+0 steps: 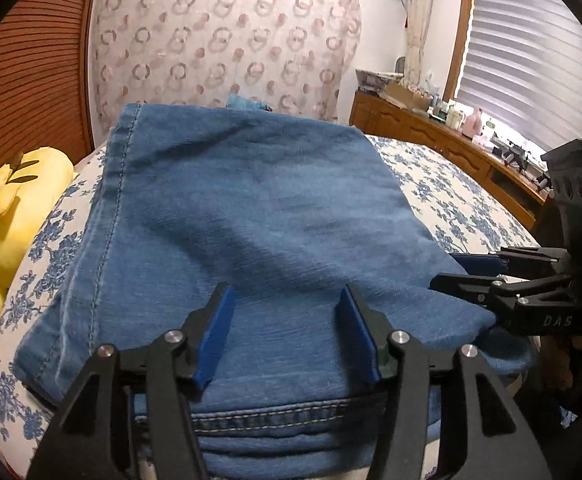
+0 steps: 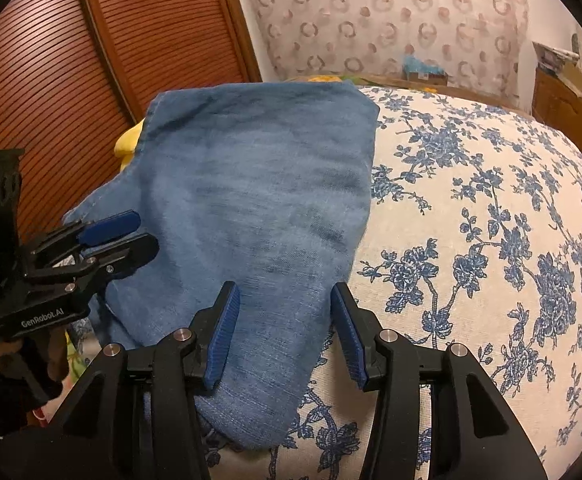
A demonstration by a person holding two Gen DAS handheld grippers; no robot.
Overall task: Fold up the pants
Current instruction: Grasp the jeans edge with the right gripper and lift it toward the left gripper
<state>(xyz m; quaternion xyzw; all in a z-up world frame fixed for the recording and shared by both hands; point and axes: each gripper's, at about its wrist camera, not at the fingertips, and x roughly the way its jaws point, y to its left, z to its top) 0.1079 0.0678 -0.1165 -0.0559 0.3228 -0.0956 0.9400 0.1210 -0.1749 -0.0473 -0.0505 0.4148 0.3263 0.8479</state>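
Observation:
Blue denim pants (image 1: 247, 216) lie folded in layers on the floral bedspread (image 1: 443, 196); they also show in the right wrist view (image 2: 251, 208). My left gripper (image 1: 289, 300) is open just above the near part of the pants, nothing between its blue pads. It also shows at the left of the right wrist view (image 2: 143, 232). My right gripper (image 2: 285, 302) is open over the pants' near right edge, empty. It shows at the right of the left wrist view (image 1: 447, 268), at the pants' right edge.
A yellow plush toy (image 1: 15, 208) lies at the bed's left side by a wooden slatted door (image 1: 31, 64). A wooden dresser (image 1: 431, 128) with clutter stands at the right under a window blind. Bare floral bedspread (image 2: 491, 220) spreads right of the pants.

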